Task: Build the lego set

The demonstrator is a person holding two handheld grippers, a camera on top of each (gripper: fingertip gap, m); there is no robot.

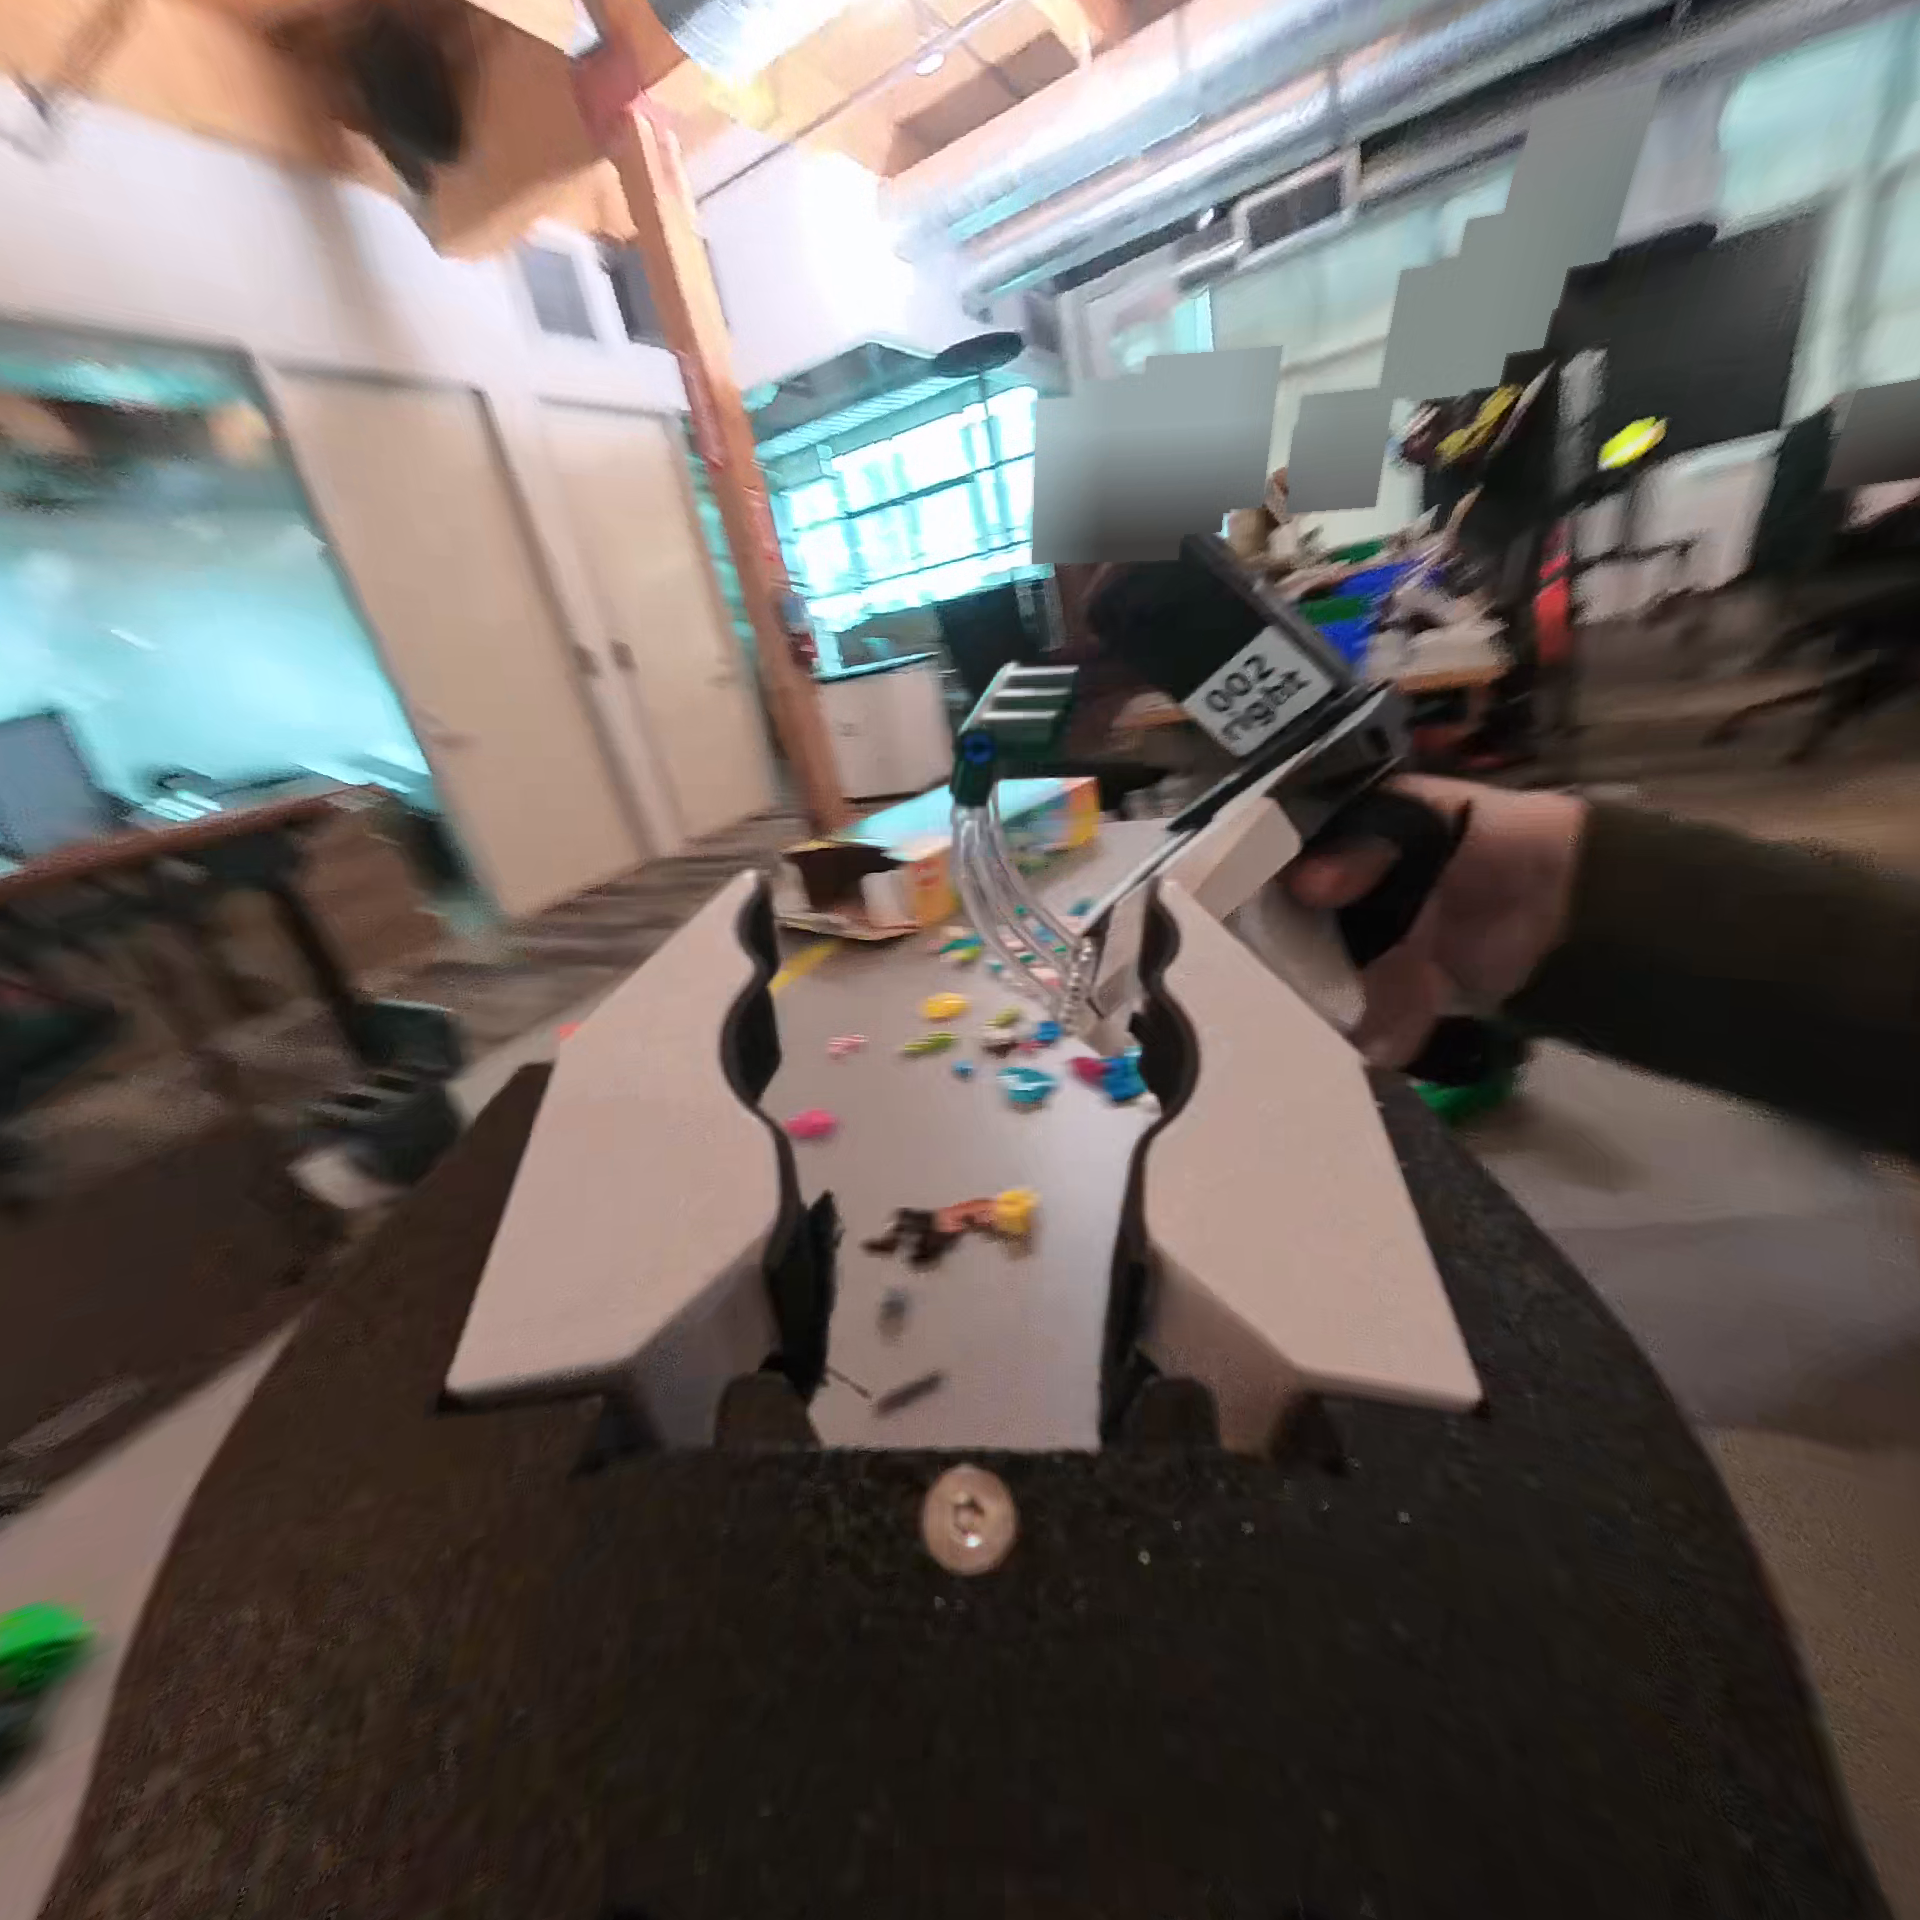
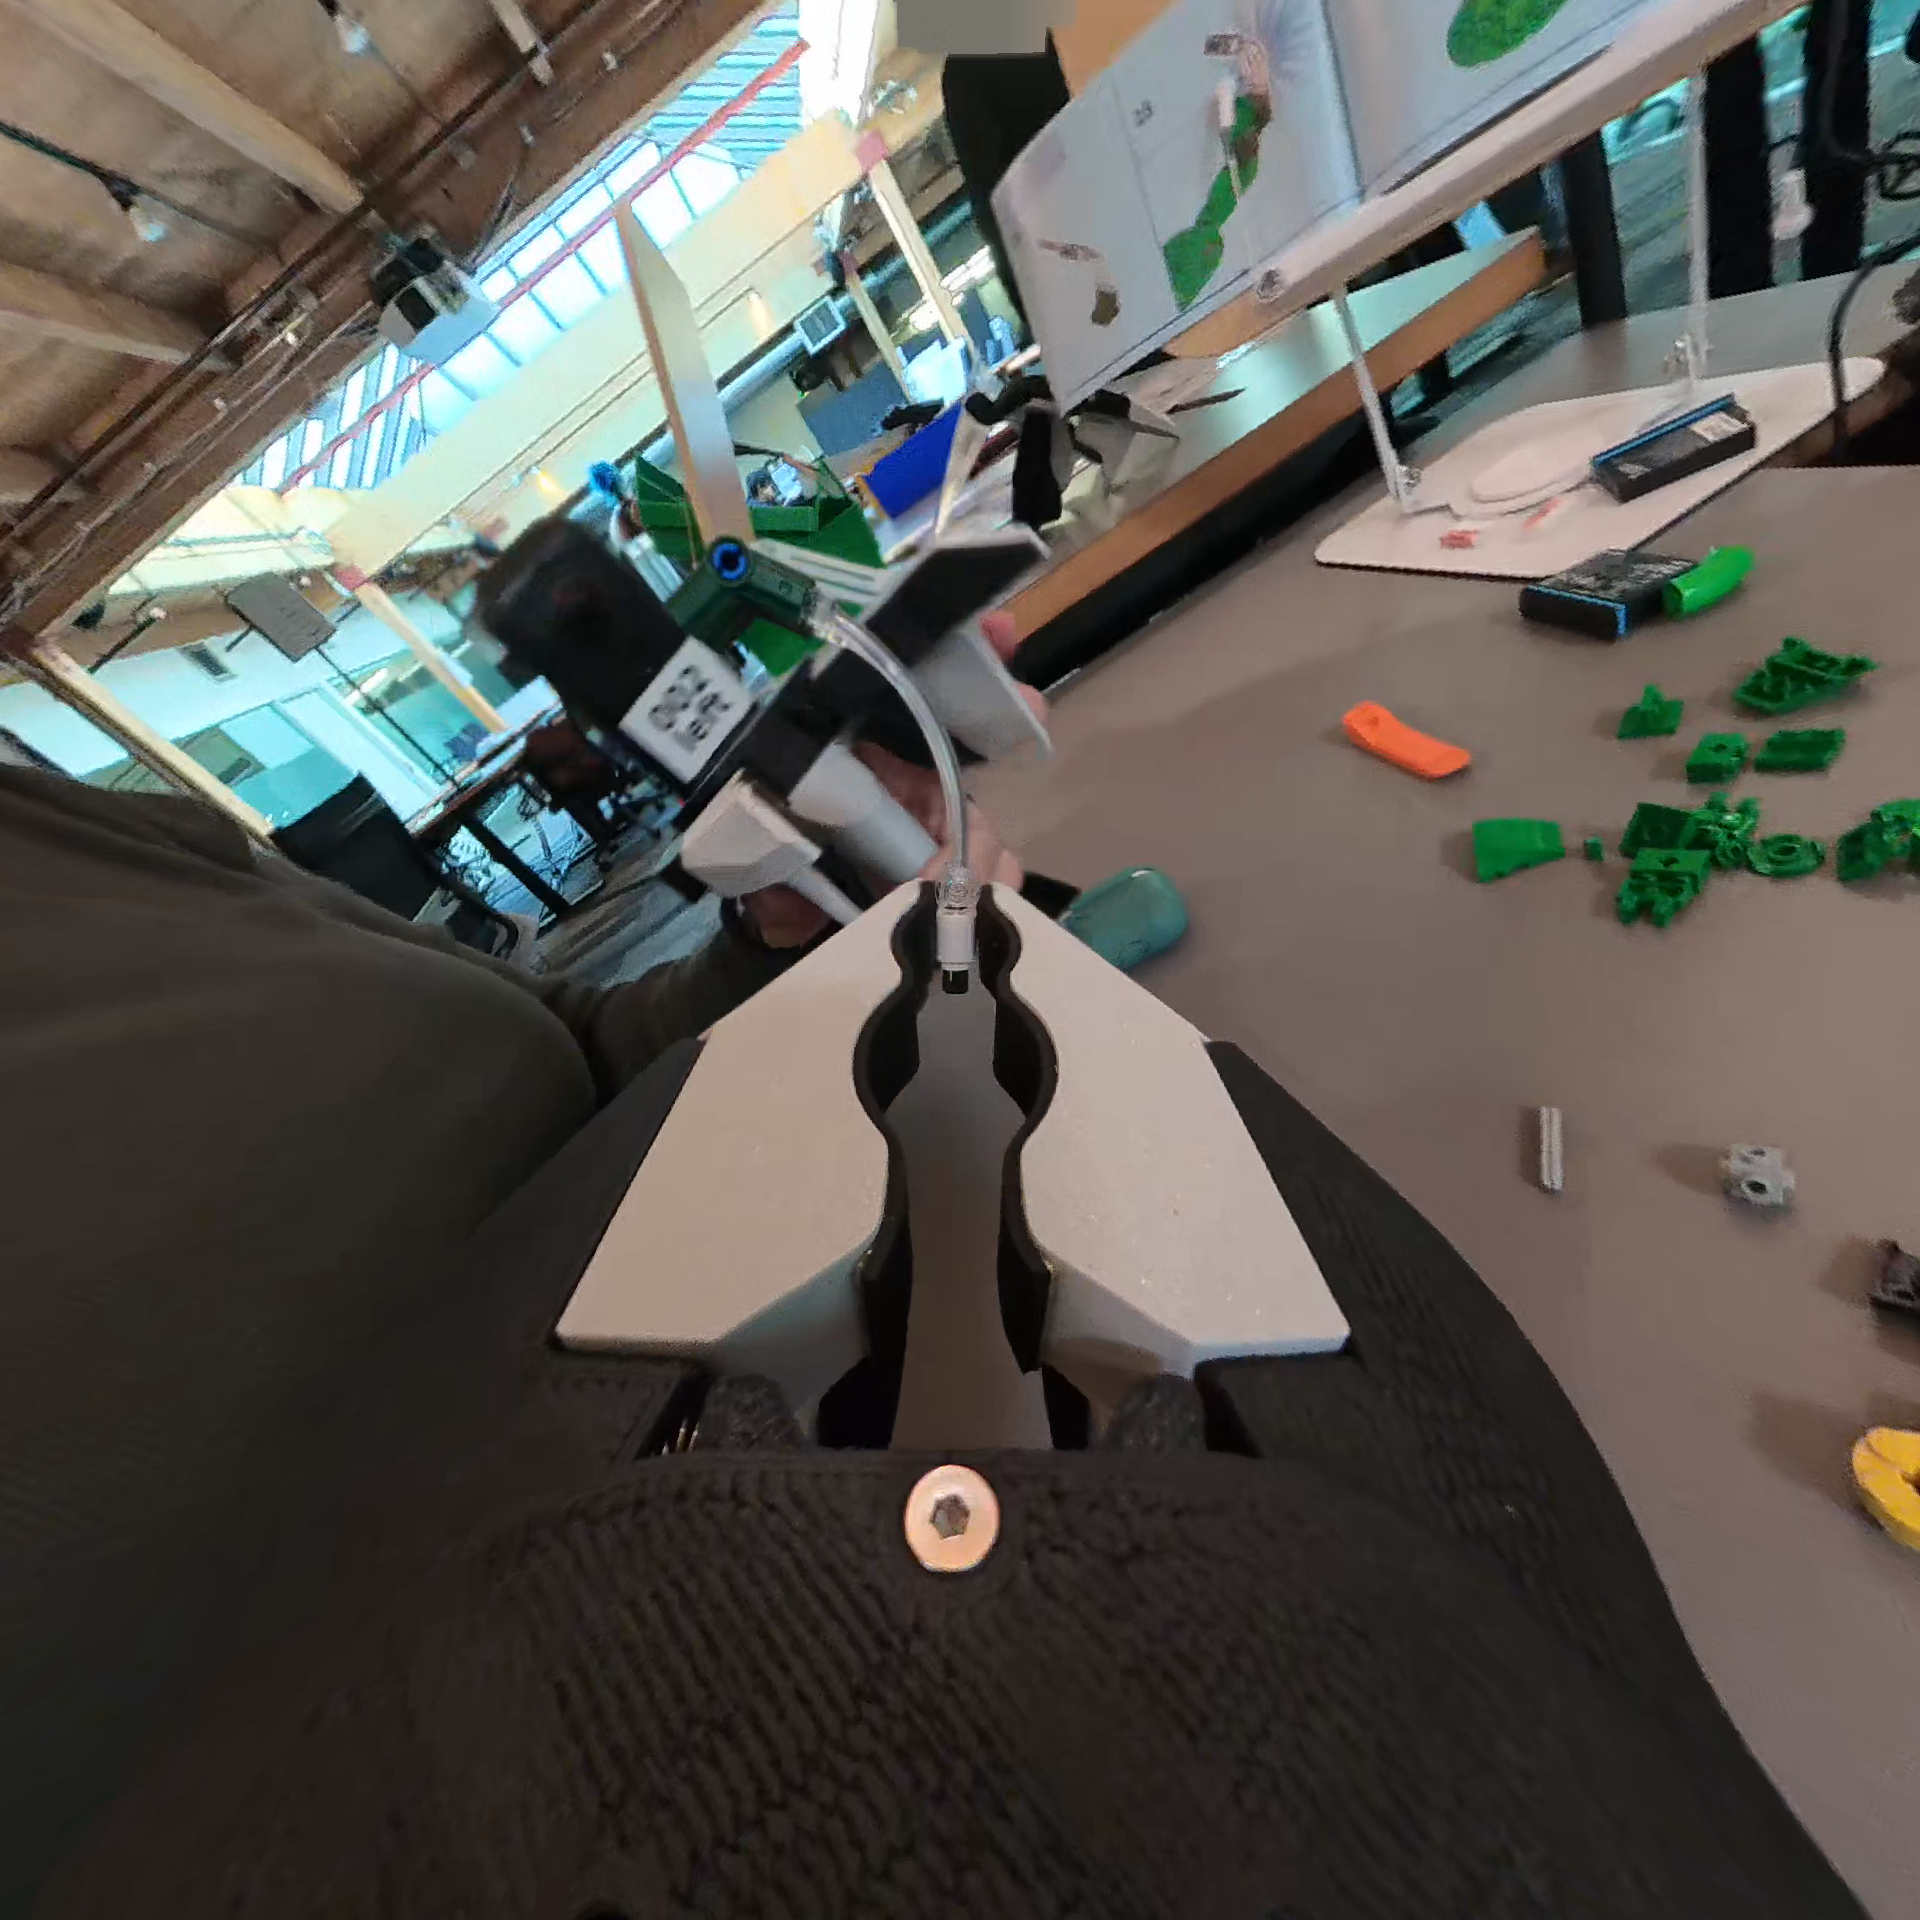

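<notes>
Both grippers raised above the table; right gripper clamped on a tube end.

The right gripper [image 2: 956,951] has its fingers closed on a small white connector [image 2: 954,935] at the end of a clear tube [image 2: 940,748]. The tube curves up to a dark green lego assembly [image 2: 753,608], held off the table in front of the left gripper [image 1: 961,997]. Left gripper fingers stand apart with nothing between them. Loose green lego pieces [image 2: 1704,831] lie on the grey table [image 2: 1299,1039], an orange piece [image 2: 1403,740] near them. Coloured pieces [image 1: 997,1049] lie scattered farther along the table, near an opened box [image 1: 914,862].
</notes>
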